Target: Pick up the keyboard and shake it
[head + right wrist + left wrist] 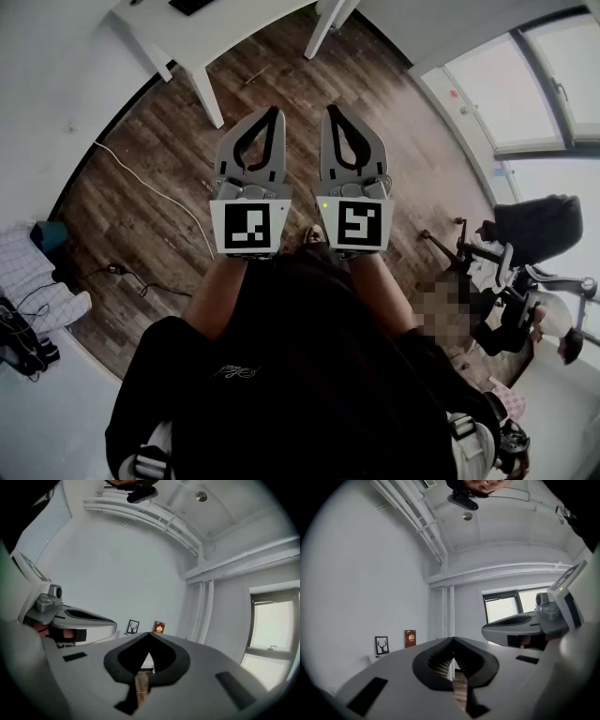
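No keyboard shows clearly; a flat black object lies on the white table at the top edge of the head view, cut off by the frame. My left gripper and right gripper are held side by side at chest height over the wooden floor, pointing level toward the table. Both are shut with nothing between the jaws. In the left gripper view the left gripper's tips meet, and in the right gripper view the right gripper's tips meet too. Each gripper view faces a white wall.
White table legs stand ahead. A white cable runs across the floor at left, near a bag and cloth. A black office chair and windows are at right. A framed picture sits by the wall.
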Tool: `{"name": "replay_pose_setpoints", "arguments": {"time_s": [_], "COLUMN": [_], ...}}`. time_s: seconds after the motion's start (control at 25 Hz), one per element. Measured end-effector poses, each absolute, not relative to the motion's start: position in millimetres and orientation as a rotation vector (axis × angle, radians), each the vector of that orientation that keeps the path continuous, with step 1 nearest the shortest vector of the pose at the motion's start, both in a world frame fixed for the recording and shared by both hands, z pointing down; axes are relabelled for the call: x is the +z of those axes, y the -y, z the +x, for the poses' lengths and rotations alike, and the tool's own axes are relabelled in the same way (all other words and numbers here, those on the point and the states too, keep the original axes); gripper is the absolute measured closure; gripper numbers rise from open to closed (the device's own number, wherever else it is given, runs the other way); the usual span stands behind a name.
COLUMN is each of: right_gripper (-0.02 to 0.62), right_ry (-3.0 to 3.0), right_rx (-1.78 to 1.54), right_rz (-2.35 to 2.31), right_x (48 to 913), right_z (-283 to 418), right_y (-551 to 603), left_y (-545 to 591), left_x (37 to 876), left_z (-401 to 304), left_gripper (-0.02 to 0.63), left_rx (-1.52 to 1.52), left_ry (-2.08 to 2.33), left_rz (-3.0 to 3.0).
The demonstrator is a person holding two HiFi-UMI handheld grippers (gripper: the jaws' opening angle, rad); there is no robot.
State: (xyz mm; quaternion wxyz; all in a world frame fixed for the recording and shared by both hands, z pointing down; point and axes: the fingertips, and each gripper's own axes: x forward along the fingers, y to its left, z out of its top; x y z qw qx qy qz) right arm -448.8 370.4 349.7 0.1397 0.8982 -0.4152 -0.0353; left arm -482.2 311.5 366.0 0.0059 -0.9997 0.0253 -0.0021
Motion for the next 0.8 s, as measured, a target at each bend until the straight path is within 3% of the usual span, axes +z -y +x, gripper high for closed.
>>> {"name": "replay_pose_setpoints", "arguments": {"time_s": [0.36,0.8], "right_gripper": [0.574,0.574], "right_ry": [1.28,1.557], "right_rx": [-0.087,-0.132], "right_rz": [2.626,2.542], "right_x": [378.6,373.6], "right_z": [-447.6,-341.2], "right_y": [-323.1,-253.6], "left_y": [-257.5,-208.9], "left_x": [408.8,405.3], "left_z": [-477.2,-366.3], "left_gripper": [0.604,0.604], "left_rx": [-0.131,-0.246], "left_ry": [-0.1,-0.172], "left_rz": [-3.161,-3.056]}}
